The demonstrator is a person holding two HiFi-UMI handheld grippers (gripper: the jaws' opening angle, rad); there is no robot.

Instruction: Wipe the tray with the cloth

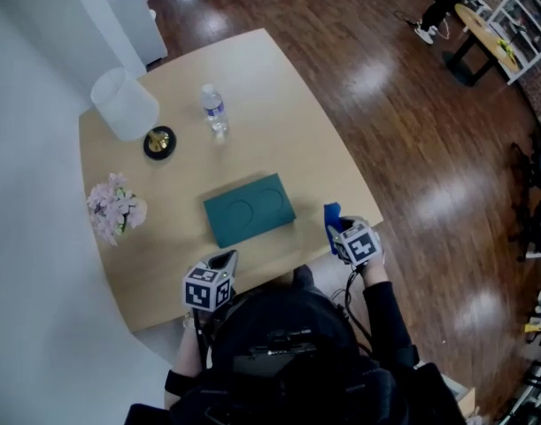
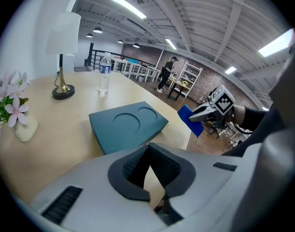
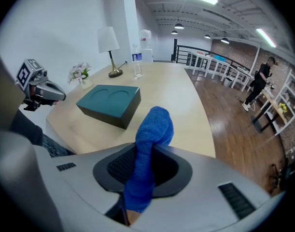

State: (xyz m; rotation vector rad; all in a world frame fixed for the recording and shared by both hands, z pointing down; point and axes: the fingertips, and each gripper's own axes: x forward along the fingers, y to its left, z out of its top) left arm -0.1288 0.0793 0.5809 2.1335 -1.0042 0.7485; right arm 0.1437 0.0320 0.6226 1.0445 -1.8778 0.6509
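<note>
**Desk:** How far along is the wipe?

**Photographer:** Not begun, by my reading. The teal tray (image 1: 250, 210) sits mid-table (image 1: 297, 104) with nothing touching it. The right gripper (image 3: 142, 170) is clenched on the blue cloth (image 3: 149, 153), held in the air just off the tray's near right corner. The left gripper (image 2: 149, 173) hangs off the tray's near left corner, jaws pinched together on nothing. The whole top surface is left to wipe.

**Desk:** Anything in the tray?

**Photographer:** No. Its two round recesses (image 1: 239, 211) are both bare. Beyond the tray stands a water bottle (image 1: 215, 112), contents unclear. A lamp (image 1: 128, 106) and pink flowers (image 1: 113, 206) stand to its left.
</note>
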